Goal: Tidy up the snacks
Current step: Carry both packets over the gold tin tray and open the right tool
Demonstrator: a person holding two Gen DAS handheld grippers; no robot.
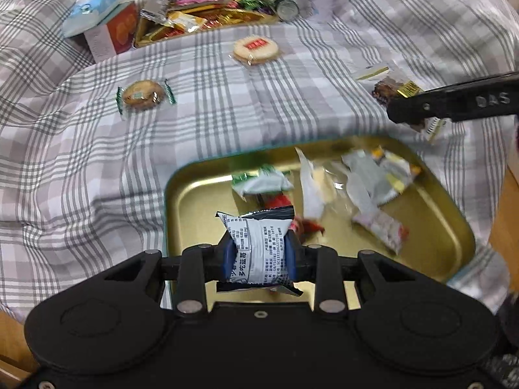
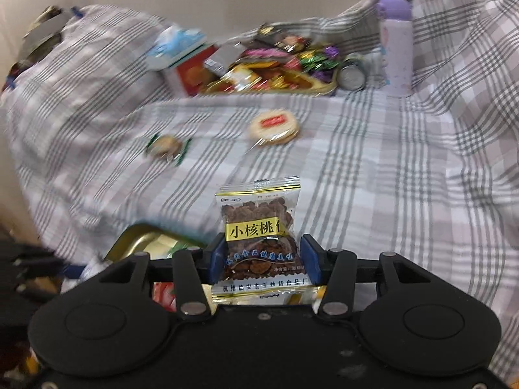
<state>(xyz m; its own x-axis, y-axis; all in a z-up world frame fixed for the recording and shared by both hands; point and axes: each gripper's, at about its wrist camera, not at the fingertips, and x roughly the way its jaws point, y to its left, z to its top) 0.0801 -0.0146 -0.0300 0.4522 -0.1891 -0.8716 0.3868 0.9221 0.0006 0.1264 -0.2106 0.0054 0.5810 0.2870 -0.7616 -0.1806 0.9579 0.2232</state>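
The silver-and-black snack packet (image 1: 261, 249) is pinched between the blue pads of the left gripper (image 1: 259, 256), hanging right over the near end of the gold tin tray (image 1: 175, 201). Inside that tray there's already a small pile: a green-and-white packet (image 1: 261, 183), a red wrapper (image 1: 282, 201), a couple of clear and white wrappers (image 1: 313, 184), a grey one with yellow bits (image 1: 382, 175) and a pinkish packet (image 1: 379, 231).

Right gripper (image 2: 261, 259) is clamped on a clear walnut snack packet (image 2: 258, 227) with a yellow label, held upright above the plaid cloth (image 2: 373, 178), with the tray's corner (image 2: 136, 243) just to its left in the right wrist view.

Still loose on the cloth: a round biscuit with a red label (image 1: 256, 48) and a green-ended wrapped cookie (image 1: 142, 95), well apart from each other.

At the back a second gold tray (image 2: 324, 87) is heaped with mixed candy wrappers. Beside it: an orange box (image 2: 188, 76) with a blue tissue pack (image 2: 175, 47) on top, a can on its side (image 2: 352, 76), and a purple bottle (image 2: 395, 45) standing upright.
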